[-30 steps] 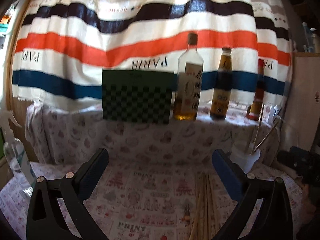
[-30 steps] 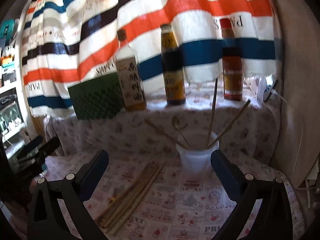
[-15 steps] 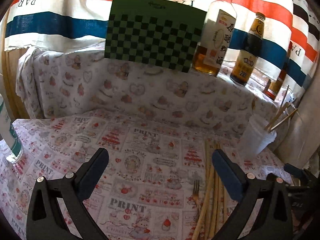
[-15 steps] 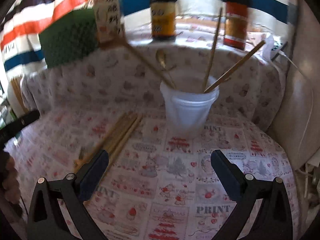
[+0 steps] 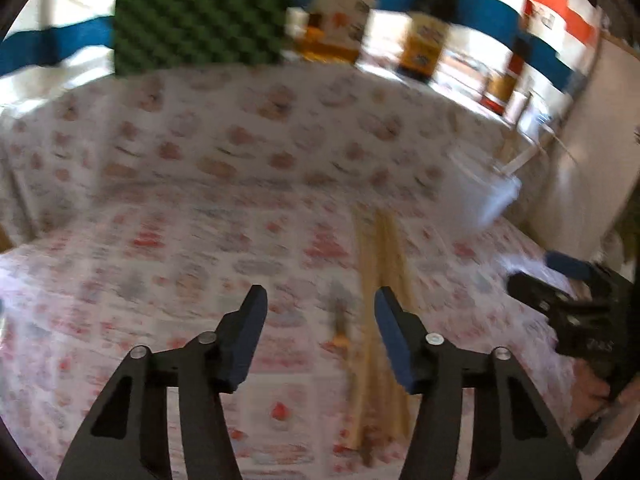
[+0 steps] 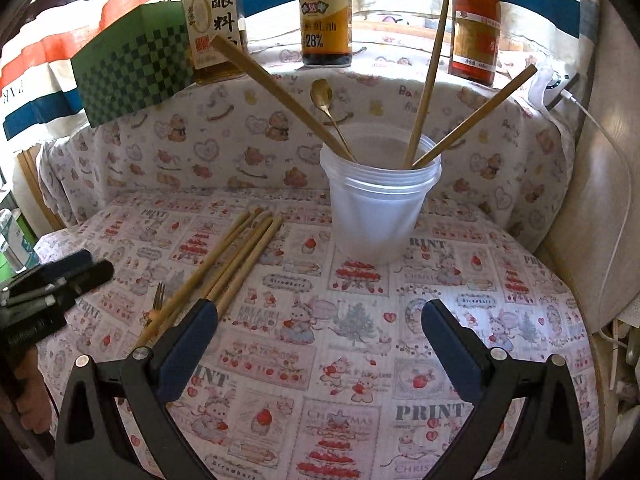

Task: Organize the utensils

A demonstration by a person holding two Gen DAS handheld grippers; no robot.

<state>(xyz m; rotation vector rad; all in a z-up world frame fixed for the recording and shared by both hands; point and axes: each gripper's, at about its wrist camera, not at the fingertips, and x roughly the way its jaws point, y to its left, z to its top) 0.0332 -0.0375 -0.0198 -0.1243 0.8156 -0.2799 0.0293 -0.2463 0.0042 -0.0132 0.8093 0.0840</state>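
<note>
Right wrist view: bamboo chopsticks [image 6: 224,272] lie bundled on the printed tablecloth [image 6: 360,360] left of the plastic cup [image 6: 380,208] holding 3 more. Left gripper [image 5: 320,300], jaws just narrowing, half-open and empty above the small fork [image 5: 340,320]. Right gripper [image 6: 320,316] gapes wide, empty.

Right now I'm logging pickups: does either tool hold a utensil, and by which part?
Nothing is held. The left tool has just been closing, with only the fork on the cloth beyond; the right tool is open and empty.
</note>
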